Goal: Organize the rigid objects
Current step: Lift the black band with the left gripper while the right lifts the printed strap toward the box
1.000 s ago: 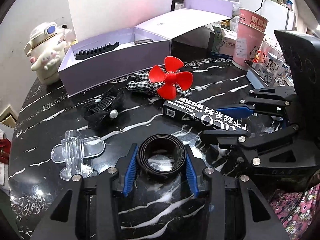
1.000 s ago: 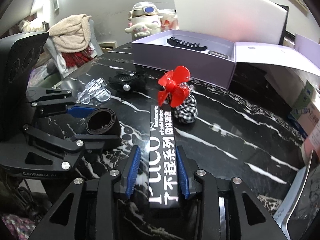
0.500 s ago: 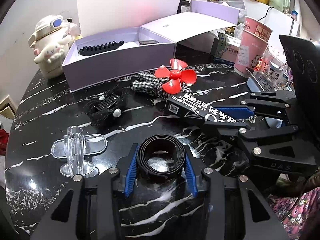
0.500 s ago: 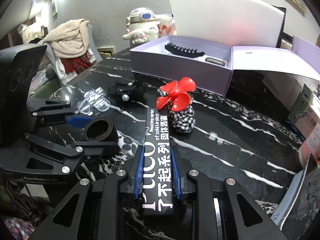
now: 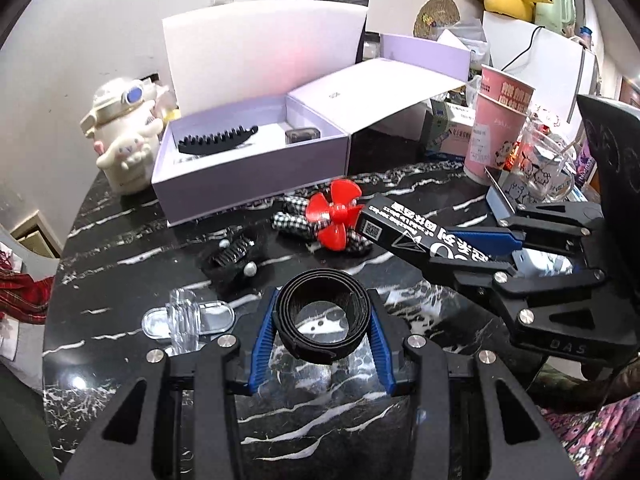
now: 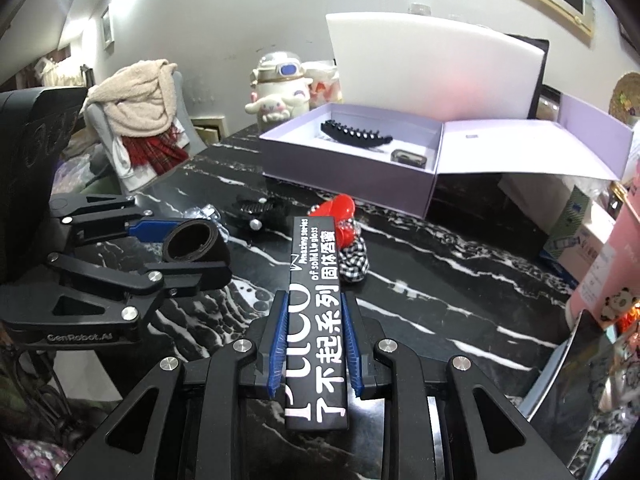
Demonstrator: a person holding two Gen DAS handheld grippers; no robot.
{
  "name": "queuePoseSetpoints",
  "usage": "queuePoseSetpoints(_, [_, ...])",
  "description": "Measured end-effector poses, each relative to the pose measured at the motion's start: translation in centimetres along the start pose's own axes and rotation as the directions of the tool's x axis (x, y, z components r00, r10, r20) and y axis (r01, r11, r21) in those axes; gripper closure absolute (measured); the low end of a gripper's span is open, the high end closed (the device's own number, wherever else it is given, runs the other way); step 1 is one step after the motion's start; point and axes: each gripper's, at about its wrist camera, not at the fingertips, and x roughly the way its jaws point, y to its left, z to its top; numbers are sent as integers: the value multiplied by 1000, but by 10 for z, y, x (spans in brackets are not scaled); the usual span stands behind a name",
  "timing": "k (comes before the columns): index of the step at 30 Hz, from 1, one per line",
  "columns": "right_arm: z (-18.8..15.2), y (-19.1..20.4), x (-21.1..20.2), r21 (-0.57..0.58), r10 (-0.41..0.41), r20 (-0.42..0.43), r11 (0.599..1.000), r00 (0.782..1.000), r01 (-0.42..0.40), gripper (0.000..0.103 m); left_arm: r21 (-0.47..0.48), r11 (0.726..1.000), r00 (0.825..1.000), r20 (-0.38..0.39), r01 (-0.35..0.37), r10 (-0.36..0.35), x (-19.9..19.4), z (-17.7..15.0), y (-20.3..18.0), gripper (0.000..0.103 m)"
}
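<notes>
My left gripper (image 5: pixel 322 312) is shut on a black coiled band (image 5: pixel 324 316) and holds it above the black marble table (image 5: pixel 120 264); it also shows in the right wrist view (image 6: pixel 192 246). My right gripper (image 6: pixel 314 320) is shut on a long black box with white lettering (image 6: pixel 316 304), lifted off the table; the box also shows in the left wrist view (image 5: pixel 416 236). An open lilac box (image 5: pixel 248 160) at the back holds a black hair comb (image 5: pixel 218 140) and a small dark item (image 5: pixel 302 136). On the table lie a red propeller clip (image 5: pixel 334 214) on a checked bow, a black pearl hair clip (image 5: pixel 230 258) and a clear plastic clip (image 5: pixel 186 316).
A white plush-shaped bottle (image 5: pixel 122 148) stands at the back left. Pink paper cups (image 5: pixel 498 120), a glass mug (image 5: pixel 544 172) and small cartons (image 5: pixel 452 132) crowd the back right. The lilac box's lid (image 5: pixel 384 84) lies open to its right. A chair with a beige scarf (image 6: pixel 136 100) stands beyond the table edge.
Both grippers have closed on their objects and lifted them off the table: the left with the coiled band, the right with the long black box. Both views have risen.
</notes>
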Motion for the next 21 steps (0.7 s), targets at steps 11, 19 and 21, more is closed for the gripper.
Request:
queuePoseSetpoints(11, [21,-10,-14,-7,-36,52,999,998,36,78,19,1000,999,38,-14,14,-5,37,2,61])
queuePoseSetpoints(19, [51,-23,-17,-31,-51,91,998,994,54,78,39,999,997,69,-26,23,-4,67,7,61])
queuePoseSetpoints(21, [59,-27,-16,-31,-49,94,998,994,52,78,43,999,997,76,-29,25,-4,76,9,61])
